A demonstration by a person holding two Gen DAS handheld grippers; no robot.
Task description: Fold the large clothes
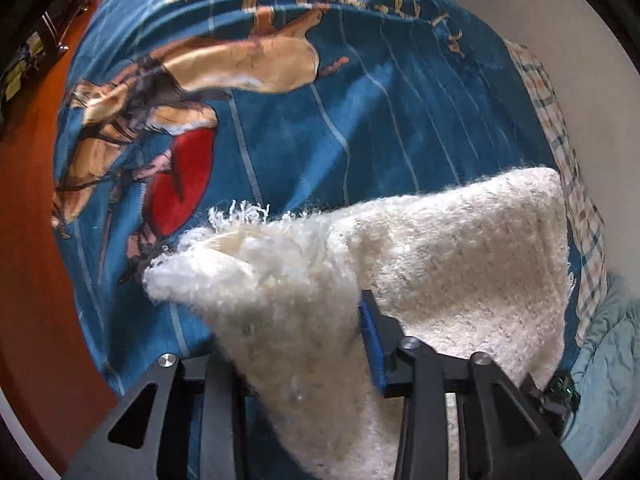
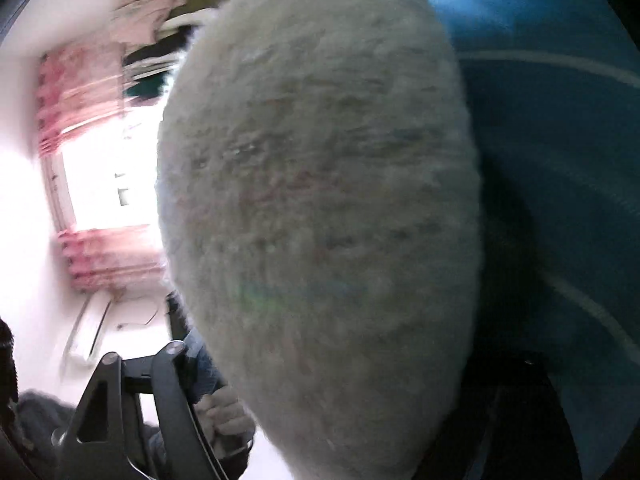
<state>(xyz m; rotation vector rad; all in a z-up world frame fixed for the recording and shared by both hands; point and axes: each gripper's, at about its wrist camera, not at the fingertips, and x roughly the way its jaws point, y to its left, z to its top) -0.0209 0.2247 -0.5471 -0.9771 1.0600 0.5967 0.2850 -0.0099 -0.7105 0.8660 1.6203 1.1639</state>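
A white fluffy knitted garment (image 1: 440,264) lies partly on a blue blanket (image 1: 380,120) printed with a figure. One bunched fold rises toward the camera and runs between the fingers of my left gripper (image 1: 296,320). The blue pad (image 1: 372,344) of its right finger presses the fold's side, while the cloth hides the left finger, so this gripper is shut on the garment. In the blurred right wrist view the same garment (image 2: 320,200) fills the middle. My right gripper (image 2: 340,360) has its finger arms spread wide on either side, open, with its fingertips hidden behind the cloth.
An orange-brown floor (image 1: 32,240) borders the bed's left side. A checked sheet (image 1: 568,160) and a teal quilt (image 1: 608,360) lie along the right by a white wall. The right wrist view shows a bright window with pink curtains (image 2: 100,184) and a person's hand (image 2: 224,412).
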